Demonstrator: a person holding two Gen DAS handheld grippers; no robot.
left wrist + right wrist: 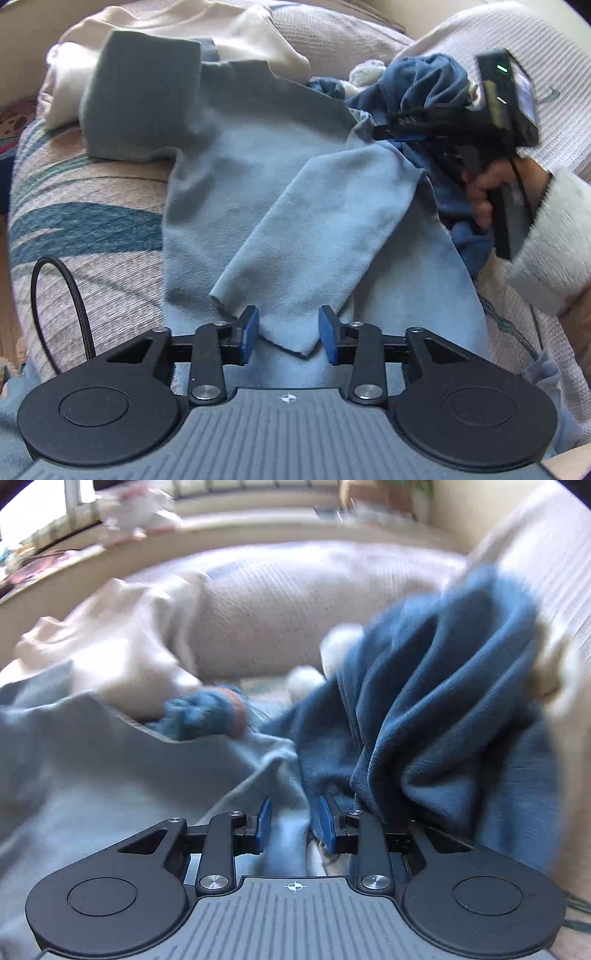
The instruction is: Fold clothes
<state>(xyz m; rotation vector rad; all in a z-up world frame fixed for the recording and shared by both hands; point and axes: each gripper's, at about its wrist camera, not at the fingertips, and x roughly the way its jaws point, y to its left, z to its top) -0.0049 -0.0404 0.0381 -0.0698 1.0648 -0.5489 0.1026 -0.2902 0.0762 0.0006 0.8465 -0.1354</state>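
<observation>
A light blue long-sleeved shirt (pixel 258 177) lies spread on a patterned cover. Its right sleeve (pixel 314 221) is folded slantwise across the body. The cuff end rests flat between the fingers of my left gripper (pixel 290 332), which is open with its pads clear of the cloth. The other sleeve (pixel 140 103) is folded in at the upper left, in shadow. My right gripper (pixel 294 823) is at the shirt's shoulder, shut on a raised fold of the light blue shirt (pixel 288 775). In the left wrist view the right gripper (pixel 380 133) shows at the shoulder edge.
A crumpled dark blue garment (pixel 443 701) lies right beside the right gripper, and a cream garment (pixel 184 29) beyond the shirt. The striped and patterned cover (pixel 92 192) extends left. A hand (pixel 480 192) in a fuzzy white sleeve (pixel 546 240) holds the right gripper. A black cable (pixel 74 295) loops at the left.
</observation>
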